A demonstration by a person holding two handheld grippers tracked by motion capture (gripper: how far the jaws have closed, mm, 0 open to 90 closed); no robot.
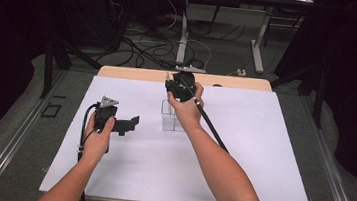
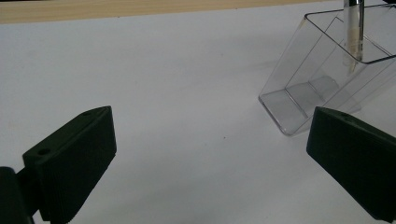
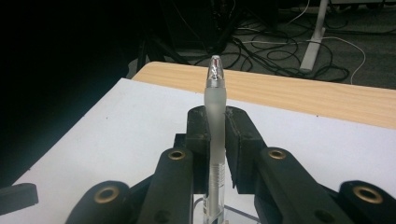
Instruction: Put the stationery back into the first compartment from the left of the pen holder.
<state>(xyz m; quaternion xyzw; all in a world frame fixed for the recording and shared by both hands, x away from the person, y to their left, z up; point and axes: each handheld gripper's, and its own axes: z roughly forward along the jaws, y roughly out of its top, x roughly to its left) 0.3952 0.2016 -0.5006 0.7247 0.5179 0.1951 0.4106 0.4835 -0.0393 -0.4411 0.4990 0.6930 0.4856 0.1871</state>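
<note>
White sheeting covers the bench (image 1: 241,152), with a strip of pale wood bared along its far edge and cables strewn over the dark floor beyond. At the middle of the far half of the sheet a clear plastic container (image 1: 172,117) stands upright, its open mouth upward. A pen (image 3: 215,140) is held above it with the long axis close to vertical: the frosted grip and pointed clear tip are turned upward in the right gripper view, while the lower end hangs down into the mouth of the container, as is seen in the left gripper view (image 2: 353,32). Whether that end touches the bottom cannot be told.

The pen is clamped at mid-barrel between the nearly closed jaws of the right gripper (image 3: 215,135). This gripper is carried by the right hand (image 1: 186,106) directly over the container, the forearm stretched forward across the sheet and the cable trailing back along it.

The left gripper (image 1: 131,124) is held low over the sheet to the left of the container, well apart from it, pointing toward it. Its jaws are spread wide and nothing is held between them.
</note>
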